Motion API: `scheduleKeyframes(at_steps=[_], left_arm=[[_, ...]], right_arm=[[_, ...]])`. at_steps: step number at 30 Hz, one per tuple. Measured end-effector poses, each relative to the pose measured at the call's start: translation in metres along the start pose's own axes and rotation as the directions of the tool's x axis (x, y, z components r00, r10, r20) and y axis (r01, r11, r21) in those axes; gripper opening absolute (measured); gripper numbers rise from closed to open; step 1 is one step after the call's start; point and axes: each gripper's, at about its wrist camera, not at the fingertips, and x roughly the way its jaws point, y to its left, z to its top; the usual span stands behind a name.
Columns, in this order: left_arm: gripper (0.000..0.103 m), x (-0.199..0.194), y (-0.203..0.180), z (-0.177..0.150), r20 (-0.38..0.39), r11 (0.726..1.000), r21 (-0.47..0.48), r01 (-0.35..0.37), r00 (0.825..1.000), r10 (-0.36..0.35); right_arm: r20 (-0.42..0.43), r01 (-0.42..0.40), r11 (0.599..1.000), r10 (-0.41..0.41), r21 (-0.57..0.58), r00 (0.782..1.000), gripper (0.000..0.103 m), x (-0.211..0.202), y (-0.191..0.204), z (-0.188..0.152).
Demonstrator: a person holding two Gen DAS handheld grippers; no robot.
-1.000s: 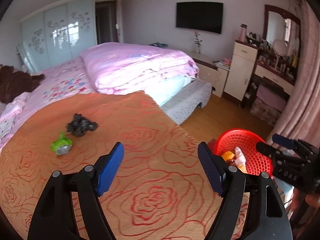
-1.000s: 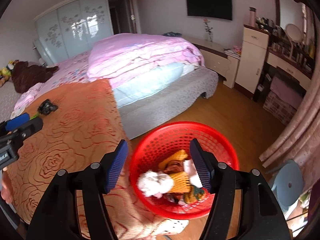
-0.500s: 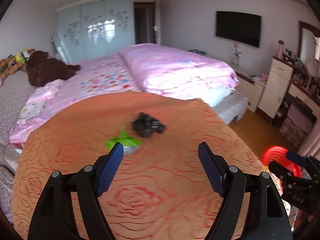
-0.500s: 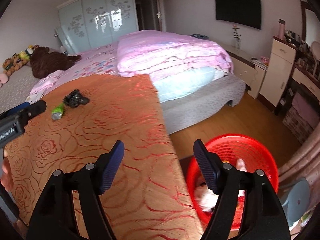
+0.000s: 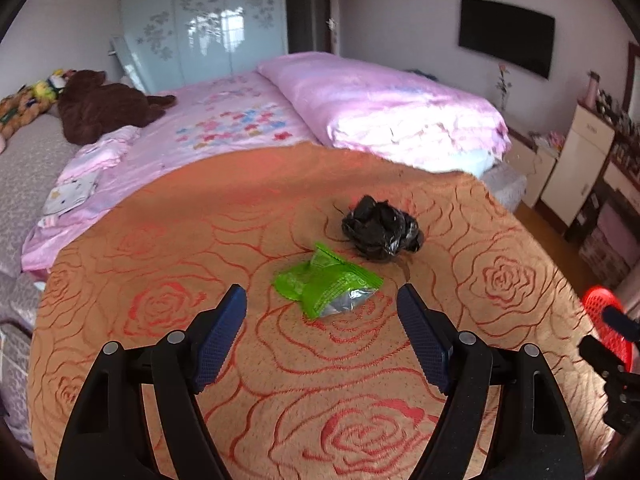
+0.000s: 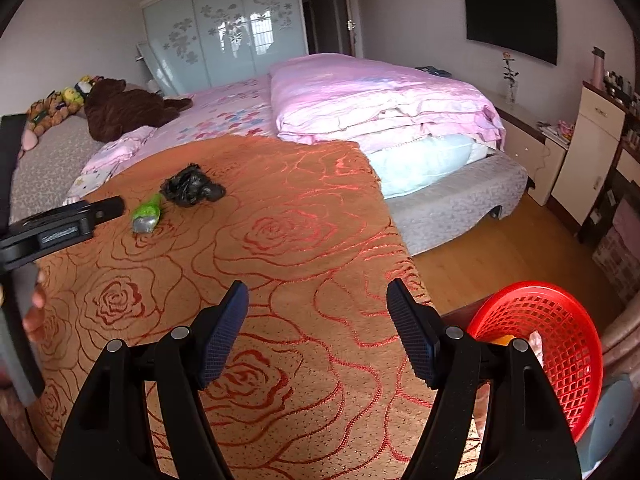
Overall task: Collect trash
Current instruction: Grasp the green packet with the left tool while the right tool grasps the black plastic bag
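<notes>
A green snack wrapper (image 5: 326, 285) lies on the orange rose-patterned blanket (image 5: 200, 248), just ahead of my open, empty left gripper (image 5: 322, 334). A crumpled black plastic bag (image 5: 380, 229) lies just behind it to the right. Both also show in the right wrist view: the wrapper (image 6: 147, 213) and the bag (image 6: 192, 186) at far left. My right gripper (image 6: 316, 330) is open and empty over the blanket's right part. A red mesh basket (image 6: 556, 340) with some trash stands on the floor at lower right.
A pink folded duvet (image 6: 376, 100) and a brown plush bear (image 6: 124, 108) lie on the bed behind. Cabinets (image 6: 588, 152) and a dresser stand at right on the wooden floor (image 6: 500, 256). A TV (image 6: 512, 24) hangs on the wall.
My left gripper swung left from the basket and closed in on the green wrapper and black bag. My right gripper swung left from above the basket to over the blanket.
</notes>
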Motion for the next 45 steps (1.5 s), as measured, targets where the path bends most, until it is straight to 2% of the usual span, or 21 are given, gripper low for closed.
scheduleKeyframes(at_steps=[7, 12, 13, 14, 17, 18, 20, 23, 31, 35, 42, 45], left_arm=[[0.075, 0.032, 0.000, 0.004, -0.057, 1.000, -0.005, -0.009, 0.998, 0.009], [0.074, 0.040, 0.004, 0.007, -0.055, 0.999, -0.042, -0.009, 0.998, 0.007], [0.067, 0.042, 0.003, 0.007, -0.057, 0.999, -0.041, -0.005, 0.998, 0.003], [0.056, 0.044, 0.003, 0.006, -0.067, 0.999, -0.035, -0.001, 0.998, -0.002], [0.044, 0.048, 0.004, 0.007, -0.075, 0.999, -0.047, 0.014, 0.997, -0.018], [0.033, 0.047, 0.006, 0.007, -0.074, 0.999, -0.051, 0.015, 0.997, -0.019], [0.018, 0.047, 0.010, 0.006, -0.082, 0.998, -0.060, 0.023, 0.996, -0.028], [0.009, 0.044, 0.019, -0.003, -0.092, 0.994, -0.091, 0.053, 0.994, -0.061], [0.008, 0.019, 0.025, -0.020, -0.056, 0.992, -0.106, 0.063, 0.996, -0.069], [0.009, 0.010, 0.027, -0.016, -0.034, 0.990, -0.124, 0.070, 0.997, -0.075], [0.026, 0.012, 0.037, -0.014, -0.030, 0.984, -0.165, 0.062, 0.997, -0.068], [0.039, 0.009, 0.040, -0.013, -0.016, 0.983, -0.176, 0.055, 0.998, -0.058]], right_arm=[[-0.012, 0.003, 1.000, -0.002, 0.025, 1.000, 0.069, 0.001, -0.014, -0.002], [-0.012, -0.007, 0.999, 0.007, 0.034, 1.000, 0.069, 0.001, -0.017, 0.000], [-0.013, -0.008, 0.999, 0.008, 0.033, 1.000, 0.069, 0.001, -0.016, -0.001], [-0.014, -0.010, 0.999, 0.010, 0.031, 1.000, 0.069, 0.001, -0.015, -0.001], [-0.018, -0.016, 1.000, 0.016, 0.026, 1.000, 0.069, 0.002, -0.011, -0.001], [-0.019, -0.017, 1.000, 0.018, 0.024, 1.000, 0.069, 0.001, -0.010, -0.001], [-0.018, -0.021, 1.000, 0.021, 0.020, 1.000, 0.069, 0.000, -0.008, -0.003], [-0.017, -0.026, 1.000, 0.026, 0.008, 1.000, 0.069, 0.000, -0.005, -0.004], [-0.035, -0.029, 0.999, 0.027, -0.041, 0.999, 0.069, 0.008, 0.013, -0.003], [-0.028, -0.041, 0.997, 0.039, -0.073, 0.999, 0.069, 0.016, 0.025, 0.013], [-0.013, -0.101, 0.987, 0.100, -0.127, 0.995, 0.069, 0.051, 0.062, 0.057], [-0.010, -0.123, 0.980, 0.122, -0.157, 0.992, 0.069, 0.067, 0.081, 0.073]])
